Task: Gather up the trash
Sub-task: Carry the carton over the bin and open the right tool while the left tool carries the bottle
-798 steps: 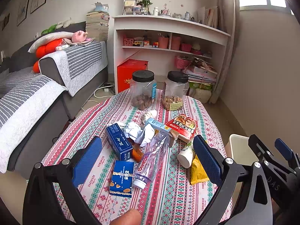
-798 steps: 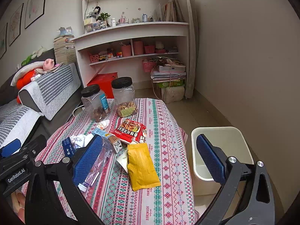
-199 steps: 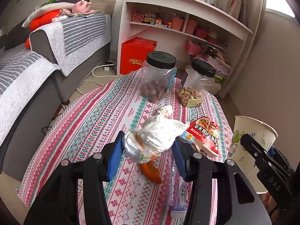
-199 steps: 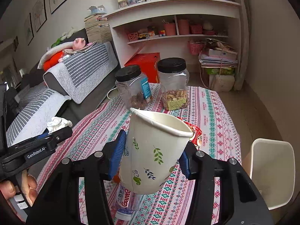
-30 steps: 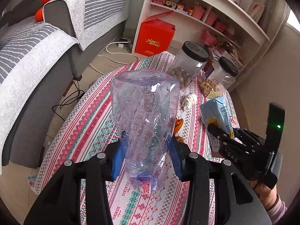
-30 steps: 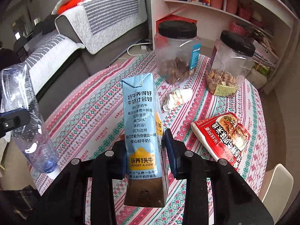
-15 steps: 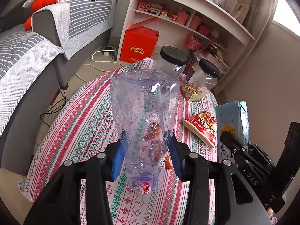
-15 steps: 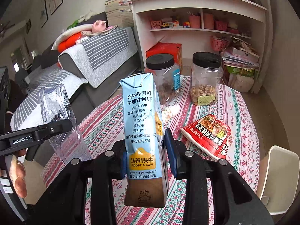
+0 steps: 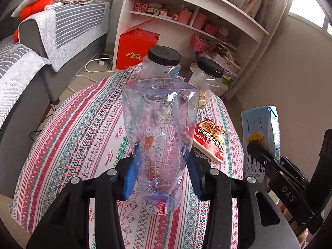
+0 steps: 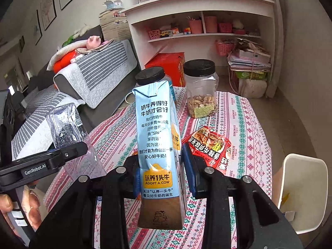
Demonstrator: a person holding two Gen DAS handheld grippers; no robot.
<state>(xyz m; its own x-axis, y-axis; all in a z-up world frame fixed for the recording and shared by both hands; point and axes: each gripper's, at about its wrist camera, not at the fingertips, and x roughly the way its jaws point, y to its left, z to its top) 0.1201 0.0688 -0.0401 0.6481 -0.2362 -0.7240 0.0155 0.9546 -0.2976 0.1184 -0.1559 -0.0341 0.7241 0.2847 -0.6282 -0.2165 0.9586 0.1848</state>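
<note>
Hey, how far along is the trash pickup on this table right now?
Mostly done: the bin already holds scraps. In hand: the left hand-held gripper clamps a crushed plastic bottle, the right hand-held gripper a milk carton. Left on the tablecloth: the red snack packet. The two jars look like keepers.

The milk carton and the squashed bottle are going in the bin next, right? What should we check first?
1. Left tool clamps the crushed plastic bottle: ok.
2. Right tool clamps the blue milk carton: ok.
3. White trash bin in sight, beside the table at lower right: ok.
4. Bin has room: ok, only a few scraps show inside.
5. Bottle cap on, so nothing drips: cannot tell.
6. Trash left on the striped tablecloth: not ok, the red snack packet lies there.
</note>
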